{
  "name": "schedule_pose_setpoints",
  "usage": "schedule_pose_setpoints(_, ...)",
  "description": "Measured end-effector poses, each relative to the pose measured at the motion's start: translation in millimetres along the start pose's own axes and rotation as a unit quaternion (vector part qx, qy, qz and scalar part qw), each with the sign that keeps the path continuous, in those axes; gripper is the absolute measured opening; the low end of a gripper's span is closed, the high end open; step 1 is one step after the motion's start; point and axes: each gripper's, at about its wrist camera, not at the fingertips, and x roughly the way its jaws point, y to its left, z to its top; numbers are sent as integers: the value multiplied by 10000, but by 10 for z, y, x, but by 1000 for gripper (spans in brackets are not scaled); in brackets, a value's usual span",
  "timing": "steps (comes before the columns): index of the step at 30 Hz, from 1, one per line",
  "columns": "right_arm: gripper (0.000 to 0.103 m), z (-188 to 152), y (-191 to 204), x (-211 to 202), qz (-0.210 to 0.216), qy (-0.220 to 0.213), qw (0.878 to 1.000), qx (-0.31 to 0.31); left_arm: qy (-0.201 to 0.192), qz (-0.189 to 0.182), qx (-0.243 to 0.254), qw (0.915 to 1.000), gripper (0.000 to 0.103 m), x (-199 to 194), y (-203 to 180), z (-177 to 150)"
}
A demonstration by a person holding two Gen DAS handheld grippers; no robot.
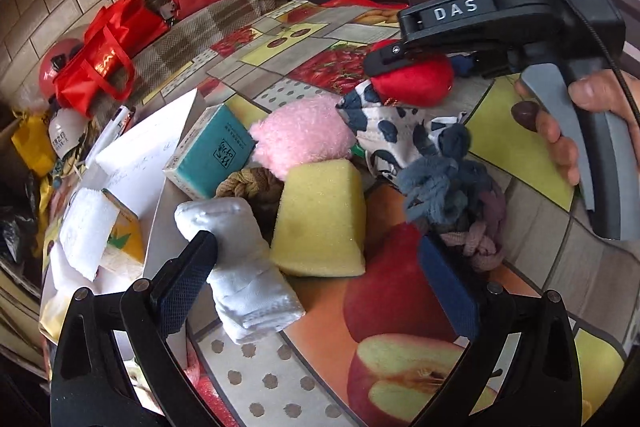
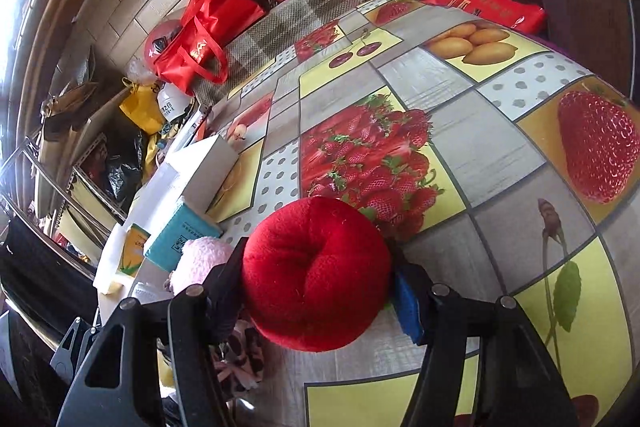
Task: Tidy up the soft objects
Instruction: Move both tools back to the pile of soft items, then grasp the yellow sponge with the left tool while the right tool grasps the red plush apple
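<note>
Left wrist view: the left tool (image 1: 316, 279) stood wide open above the worktop (image 1: 520, 147), holding nothing; a rolled white sock (image 1: 240, 267) lay between its fingers, the left pad at its edge, whether touching I cannot tell.
Heap: a yellow sponge (image 1: 320, 219), a pink fluffy toy (image 1: 300, 135), a spotted cloth (image 1: 384, 131), a blue-grey rope toy (image 1: 448, 187) and a braided brown cord (image 1: 248, 187) lay bunched together just beyond the sock.
Beside the heap: a teal box (image 1: 212, 151) and a white box (image 1: 152, 147).
Right tool, seen from the left: the right tool (image 1: 404, 67), in a person's hand (image 1: 568, 123), had a red plush apple (image 1: 416, 83) at its tip, over the far side of the heap.
Right wrist view: the right tool (image 2: 320, 279) stood about half open, both pads pressed on the red plush apple (image 2: 316, 275), which bulged between them, over the worktop (image 2: 500, 155).
Step in hand: judged as carrying the plush apple out of the heap.
Next move: probably setting the apple on a bare patch of worktop and easing the fingers apart; the left tool would need to centre on the sock before closing.
</note>
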Motion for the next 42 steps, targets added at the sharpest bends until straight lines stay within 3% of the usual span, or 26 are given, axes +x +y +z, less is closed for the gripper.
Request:
schedule_pose_setpoints(5, 64, 23, -10, -11, 69, -19, 9999, 76, 47, -495, -904, 9947, 100, 64, 381, -21)
schedule_pose_setpoints(6, 64, 28, -15, -4, 78, -21, 9999, 87, 83, -633, -1069, 9922, 92, 84, 422, -34)
schedule_pose_setpoints(9, 64, 41, -25, 12, 96, -18, 9999, 99, -76, -1035, -1428, 9843, 81, 39, 552, -64)
schedule_pose_setpoints(11, 64, 42, -31, 13, 101, -16, 9999, 101, -346, -996, -1312, 9857, 75, -81, 496, -50)
schedule_pose_setpoints(14, 64, 38, -28, 10, 99, -19, 9999, 101, -665, -748, -1076, 9891, 75, -238, 375, -20)
schedule_pose_setpoints(20, 64, 33, -26, 7, 101, -23, 9999, 109, -516, -350, -1360, 9887, 75, -201, 458, -35)
schedule_pose_setpoints(24, 64, 32, -27, 7, 108, -24, 9999, 117, -689, -419, -1456, 9860, 75, -207, 516, -32)
schedule_pose_setpoints(27, 64, 30, -28, 5, 109, -26, 9999, 119, -632, -577, -1037, 9909, 75, -140, 377, 63)
schedule_pose_setpoints(33, 64, 24, -26, 3, 107, -31, 9999, 123, -125, -634, -210, 9977, 75, 127, 30, 228)
schedule_pose_setpoints(34, 64, 25, -29, 3, 111, -31, 9999, 125, -45, -670, -159, 9976, 73, 167, -2, 238)
schedule_pose_setpoints(35, 64, 24, -30, 2, 115, -33, 9998, 128, 32, -721, -127, 9973, 54, 199, -16, 243)
schedule_pose_setpoints(36, 64, 23, -29, 3, 121, -36, 9998, 133, 63, -772, -130, 9969, 42, 218, -21, 242)
schedule_pose_setpoints(42, 62, 27, -32, -18, 176, -138, 9995, 201, -221, -863, -295, 9956, 39, 127, 42, 234)
